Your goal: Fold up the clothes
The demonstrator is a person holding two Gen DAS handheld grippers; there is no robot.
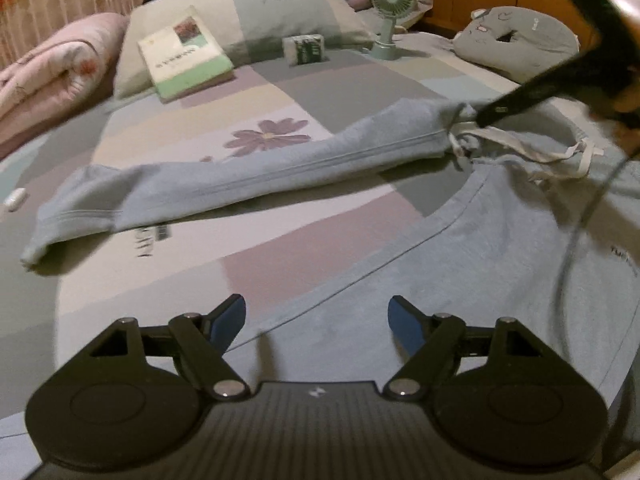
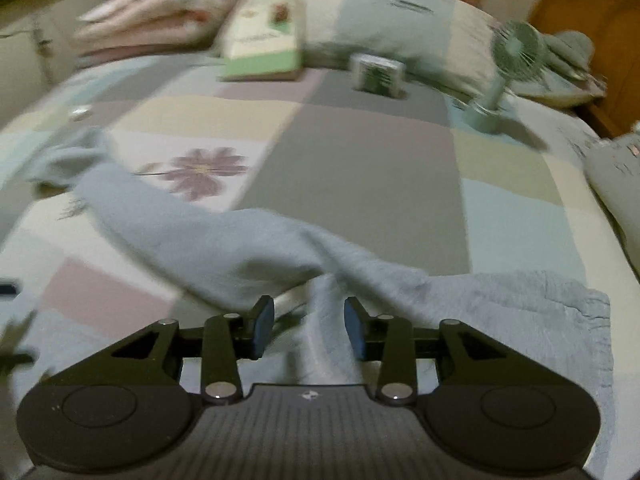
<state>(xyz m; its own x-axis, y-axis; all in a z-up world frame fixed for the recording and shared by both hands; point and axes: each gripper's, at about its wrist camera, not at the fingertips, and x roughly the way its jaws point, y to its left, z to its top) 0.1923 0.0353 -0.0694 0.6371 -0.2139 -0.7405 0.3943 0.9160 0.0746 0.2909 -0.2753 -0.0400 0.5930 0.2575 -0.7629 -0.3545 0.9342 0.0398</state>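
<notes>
Pale blue sweatpants [image 1: 248,168] spread across a patchwork bedsheet [image 1: 320,92] with a purple flower print [image 1: 267,138]; one leg stretched out to the far left, hem at the left edge, the other leg and seat lying near and right, under the left gripper [image 1: 317,322]. White drawstring [image 1: 532,148] loose at the waistband, right of centre. Small dark print on the fabric at the far right edge, cut off and unreadable.

Left gripper spread wide, blue pads [image 1: 230,320] well apart, nothing between them, hovering just above the near leg. Right gripper [image 2: 309,326] partly spread, a raised ridge of the blue cloth standing between its pads [image 2: 264,326]; contact with the cloth not clear because of blur, so a pinch cannot be confirmed. From the left wrist view, the right gripper's dark finger tip reaching the waistband beside the drawstring.

Far side: book [image 1: 185,53] with a white and green cover, leaning on a pillow [image 1: 280,12]; lettering on the cover too small to read. Small tissue pack [image 1: 305,50] with a dark green label, text illegible. Mint green desk fan [image 1: 390,12] to the right, grey cushion [image 1: 520,40] further right, pink quilt [image 1: 52,76] rolled at the far left. Dark printed lettering and a barcode-like mark on the sheet just below the far leg, unreadable.
</notes>
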